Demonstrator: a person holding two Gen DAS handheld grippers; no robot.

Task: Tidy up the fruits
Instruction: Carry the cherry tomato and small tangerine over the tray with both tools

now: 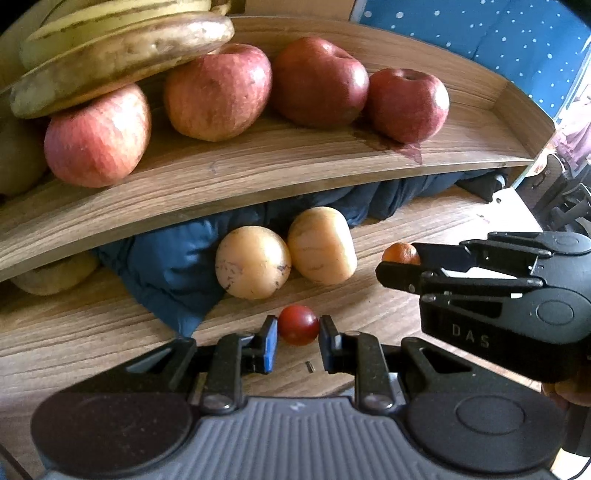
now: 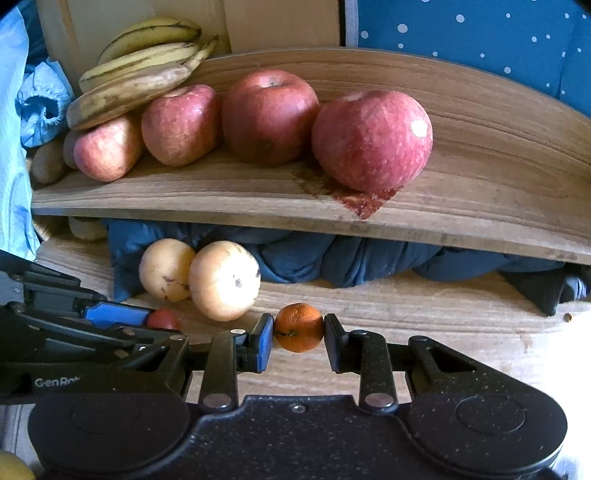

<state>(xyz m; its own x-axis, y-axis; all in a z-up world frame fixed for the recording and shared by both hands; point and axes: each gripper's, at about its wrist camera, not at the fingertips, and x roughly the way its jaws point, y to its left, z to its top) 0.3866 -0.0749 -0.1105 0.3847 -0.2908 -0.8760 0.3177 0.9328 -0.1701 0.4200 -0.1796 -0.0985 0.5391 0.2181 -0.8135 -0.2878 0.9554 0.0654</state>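
Note:
My left gripper [image 1: 298, 328] is shut on a small dark red fruit [image 1: 298, 325], held just above the lower wooden shelf [image 1: 92, 332]. My right gripper [image 2: 299, 328] is shut on a small orange mandarin [image 2: 299, 326]; it shows at the right of the left wrist view [image 1: 400, 254]. The left gripper and red fruit [image 2: 164, 319] appear at the left of the right wrist view. Several red apples [image 1: 218, 92] and bananas [image 1: 122, 48] lie on the upper shelf [image 1: 295, 162]. Two yellow round fruits [image 1: 253, 262] rest on the lower shelf.
A crumpled dark blue cloth [image 1: 173, 266] lies under the upper shelf behind the yellow fruits. A red stain [image 2: 364, 201] marks the upper shelf. Blue dotted fabric [image 2: 480, 26] hangs behind. A light blue bag [image 2: 40, 99] sits at the left.

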